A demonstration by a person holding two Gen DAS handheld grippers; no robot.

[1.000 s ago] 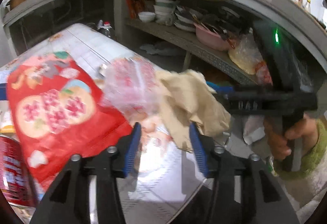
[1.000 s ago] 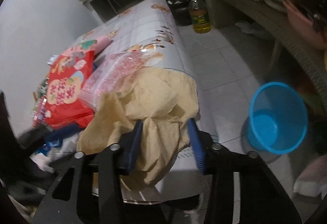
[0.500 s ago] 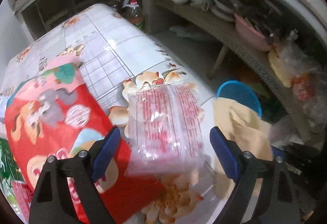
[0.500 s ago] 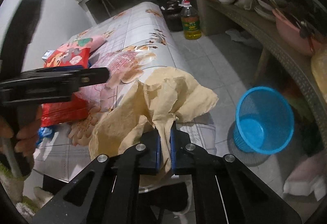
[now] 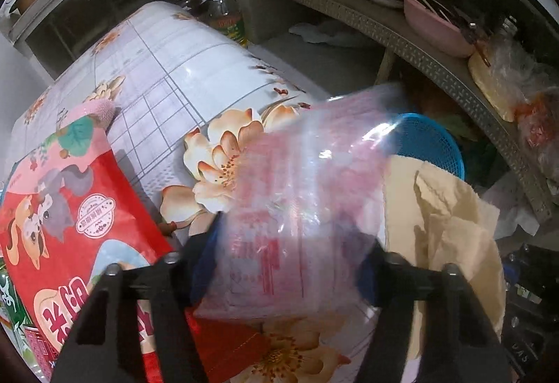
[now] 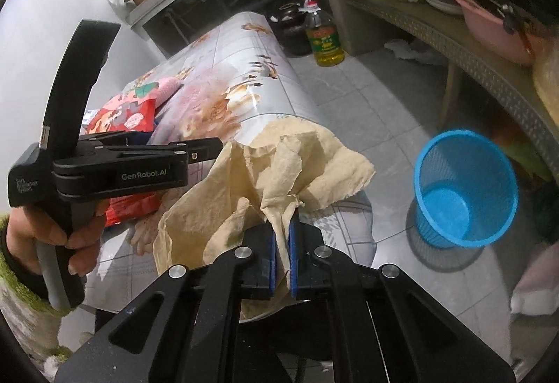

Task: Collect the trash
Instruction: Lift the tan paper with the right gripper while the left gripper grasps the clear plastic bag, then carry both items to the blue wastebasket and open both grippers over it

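Observation:
A clear plastic bag with red print [image 5: 300,208] lies between my left gripper's [image 5: 283,260] wide-apart fingers, over the flowered table [image 5: 181,75]; the fingers do not visibly pinch it. My right gripper [image 6: 282,253] is shut on a crumpled beige paper [image 6: 279,180] at the table's near edge; the paper also shows in the left wrist view [image 5: 447,225]. A blue mesh trash basket [image 6: 464,187] stands empty on the floor to the right. The left gripper's body [image 6: 118,170] shows at the left in the right wrist view.
A red snack bag [image 5: 59,225] lies on the table's left part. An oil bottle [image 6: 323,37] stands on the floor past the table. A wicker shelf [image 6: 454,33] with bowls and a pink basin runs along the right.
My left gripper has moved forward around the plastic bag, which now fills the gap between its fingers. My right gripper closed on the beige paper and holds it near the table edge.

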